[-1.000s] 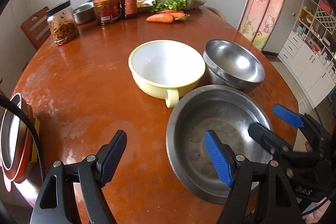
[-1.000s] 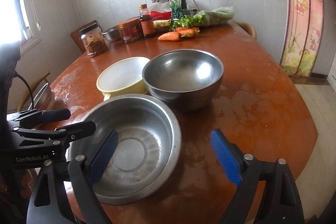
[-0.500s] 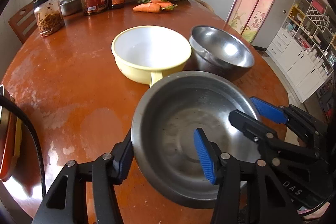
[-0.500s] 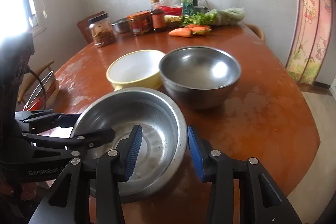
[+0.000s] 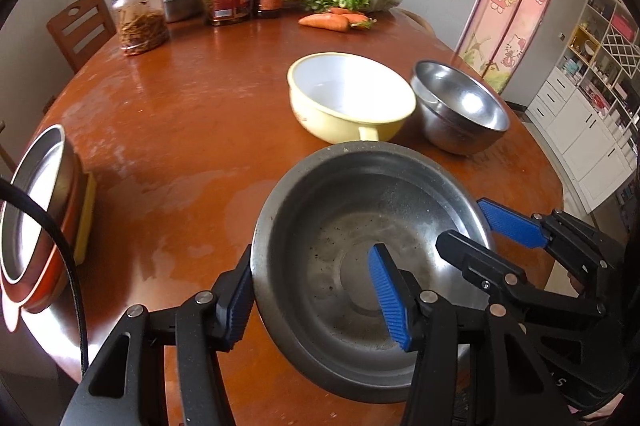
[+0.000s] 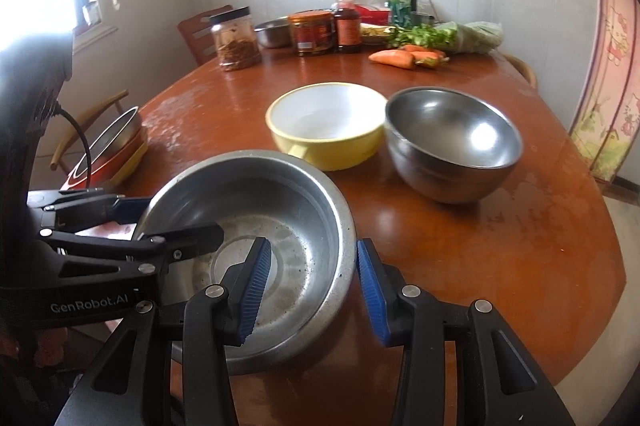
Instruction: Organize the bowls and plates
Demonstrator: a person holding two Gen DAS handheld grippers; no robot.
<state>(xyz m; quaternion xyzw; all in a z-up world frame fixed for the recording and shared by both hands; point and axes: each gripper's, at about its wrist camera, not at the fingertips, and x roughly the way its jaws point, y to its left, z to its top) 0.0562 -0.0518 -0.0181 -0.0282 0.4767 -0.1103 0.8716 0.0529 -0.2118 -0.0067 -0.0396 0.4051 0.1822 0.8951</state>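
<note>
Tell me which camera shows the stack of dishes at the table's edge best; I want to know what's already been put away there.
The right wrist view: the stack of dishes shows side-on, a steel dish over red and yellow layers. In the left wrist view the stack sits warped at the frame's left edge, crossed by a black cable.

The worktop [image 5: 168,114] is reddish-brown with pale worn patches. Near, a dull grey steel basin [image 5: 360,210] speckled dark inside; beyond it a pale yellow bowl [image 5: 340,122] with white interior and a shiny silver bowl [image 5: 460,118]. Far off, orange carrots [image 5: 326,21]. Gripper pads [image 6: 256,282] are ribbed blue.
</note>
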